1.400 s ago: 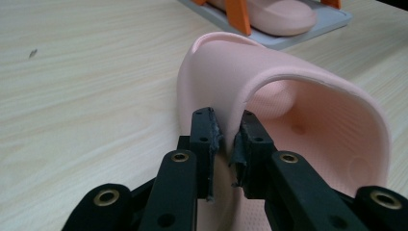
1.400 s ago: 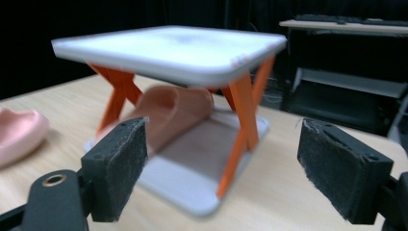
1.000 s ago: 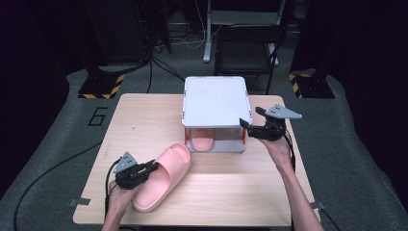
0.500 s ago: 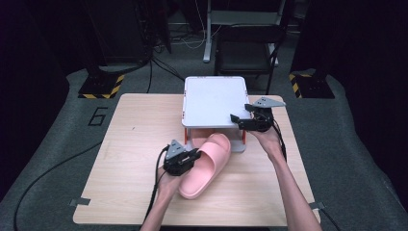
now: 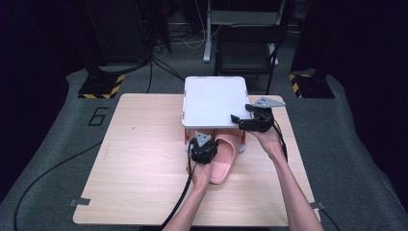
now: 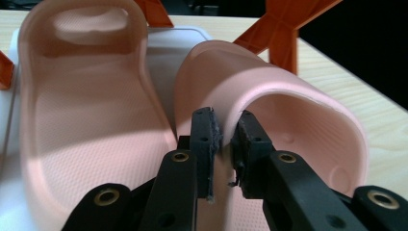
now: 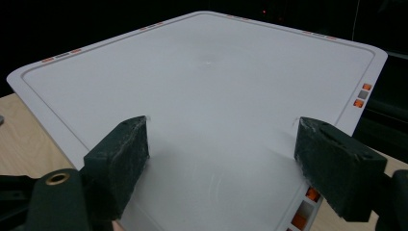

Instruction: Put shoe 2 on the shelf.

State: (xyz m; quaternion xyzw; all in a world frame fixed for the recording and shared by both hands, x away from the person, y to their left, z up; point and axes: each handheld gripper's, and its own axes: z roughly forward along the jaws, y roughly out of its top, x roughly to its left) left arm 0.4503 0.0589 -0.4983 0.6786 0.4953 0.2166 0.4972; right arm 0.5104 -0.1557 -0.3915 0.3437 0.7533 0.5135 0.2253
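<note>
Near the middle of the high view, the left gripper (image 5: 204, 150) pinches with its jaws the strap edge of a pink slipper (image 5: 224, 159), half pushed under the white rack shelf (image 5: 214, 101) on the worktop (image 5: 139, 154). Another pink slipper (image 6: 72, 110) lies beside it on the lower shelf. At the shelf's right edge, the right gripper (image 5: 248, 119) hovers with jaws spread wide.

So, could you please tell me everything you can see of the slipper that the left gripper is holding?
The slipper is a pale pink slide, apparently soft foam, with a textured footbed and a broad arched strap. The left gripper pinches that strap's edge between its fingers. The slipper lies flat, toe under the white shelf, heel out on the table. A second matching slipper lies close beside it on the shelf's white base.
</note>
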